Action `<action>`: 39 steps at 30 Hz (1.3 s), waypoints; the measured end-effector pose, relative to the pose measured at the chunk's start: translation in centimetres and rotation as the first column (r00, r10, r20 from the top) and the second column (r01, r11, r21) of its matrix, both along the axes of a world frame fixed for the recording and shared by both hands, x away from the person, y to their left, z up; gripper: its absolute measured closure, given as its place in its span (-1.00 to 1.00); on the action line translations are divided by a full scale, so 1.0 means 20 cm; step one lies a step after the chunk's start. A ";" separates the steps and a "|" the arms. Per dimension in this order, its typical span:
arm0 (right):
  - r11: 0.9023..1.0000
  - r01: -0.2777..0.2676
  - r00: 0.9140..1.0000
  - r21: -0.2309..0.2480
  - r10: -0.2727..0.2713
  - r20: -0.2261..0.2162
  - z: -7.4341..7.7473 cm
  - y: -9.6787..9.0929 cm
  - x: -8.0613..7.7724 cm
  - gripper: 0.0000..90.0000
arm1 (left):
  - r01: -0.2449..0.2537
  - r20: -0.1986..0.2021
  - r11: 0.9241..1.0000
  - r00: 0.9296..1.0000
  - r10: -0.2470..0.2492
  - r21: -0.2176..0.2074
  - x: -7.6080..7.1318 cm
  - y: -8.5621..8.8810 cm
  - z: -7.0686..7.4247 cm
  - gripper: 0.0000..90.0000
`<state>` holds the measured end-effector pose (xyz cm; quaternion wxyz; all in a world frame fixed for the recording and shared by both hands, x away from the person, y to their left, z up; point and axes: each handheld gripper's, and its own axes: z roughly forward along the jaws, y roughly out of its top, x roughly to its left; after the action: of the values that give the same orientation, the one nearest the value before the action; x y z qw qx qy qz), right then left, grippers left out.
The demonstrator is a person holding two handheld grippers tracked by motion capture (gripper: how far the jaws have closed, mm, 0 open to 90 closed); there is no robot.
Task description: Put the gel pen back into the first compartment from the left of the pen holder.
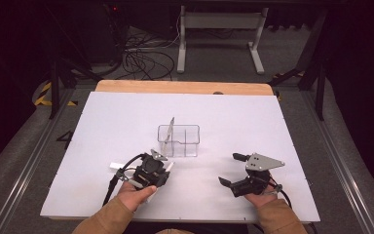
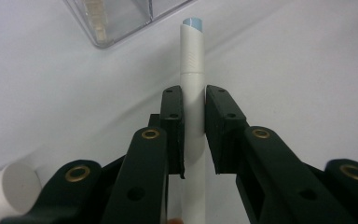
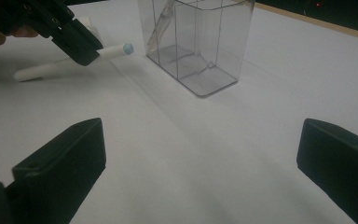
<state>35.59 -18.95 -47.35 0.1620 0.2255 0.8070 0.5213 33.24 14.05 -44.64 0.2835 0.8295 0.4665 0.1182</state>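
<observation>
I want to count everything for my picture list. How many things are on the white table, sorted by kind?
White pens: 1, the white pen with a blue tip, clamped in the left gripper
White cylinders: 1, the white cylinder beside that gripper
Clear plastic organizers: 1, the clear organizer, with a slim item I cannot identify leaning inside
Total: 3

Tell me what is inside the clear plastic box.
The clear box has dividers; one slim pale item leans in a far compartment. The near compartments look empty. What that item is cannot be told.

White table sheet [image 1: 253,126] evenly lit from overhead; surroundings dark from 9 to 3 o'clock. Shadows soft; both gripper views slightly blurred at 6 o'clock.
</observation>
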 end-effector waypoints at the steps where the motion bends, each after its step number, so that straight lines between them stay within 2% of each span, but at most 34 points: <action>1: 1.000 0.000 1.000 0.000 0.000 0.000 0.00 0.00 0.00 -0.96 | -0.002 0.006 1.000 1.000 0.002 -0.004 0.00 0.00 0.01 0.73; 12: 1.000 -0.001 1.000 -0.002 0.001 0.003 0.00 0.00 0.00 -0.96 | 0.016 0.042 1.000 0.999 -0.015 -0.021 -0.02 0.03 0.05 0.73; 20: 1.000 -0.001 1.000 0.000 0.001 0.001 0.00 0.00 0.00 -0.96 | 0.030 0.091 0.997 0.996 -0.024 -0.065 -0.04 0.05 0.12 0.73; 28: 1.000 0.000 1.000 -0.001 0.000 0.000 0.00 0.00 0.00 -0.96 | 0.046 0.165 0.993 0.986 -0.026 -0.113 -0.07 0.07 0.20 0.73; 34: 1.000 0.001 1.000 -0.001 -0.001 0.000 0.00 0.00 0.00 -0.96 | 0.047 0.214 0.988 0.977 -0.014 -0.150 -0.07 0.06 0.26 0.73; 39: 1.000 0.001 1.000 0.000 -0.001 -0.001 0.00 0.00 0.00 -0.96 | 0.048 0.255 0.985 0.967 -0.004 -0.165 -0.07 0.06 0.31 0.73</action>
<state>35.61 -18.96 -47.36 0.1617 0.2261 0.8068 0.5213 31.86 15.32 -38.38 0.4119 0.7864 0.4238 0.1797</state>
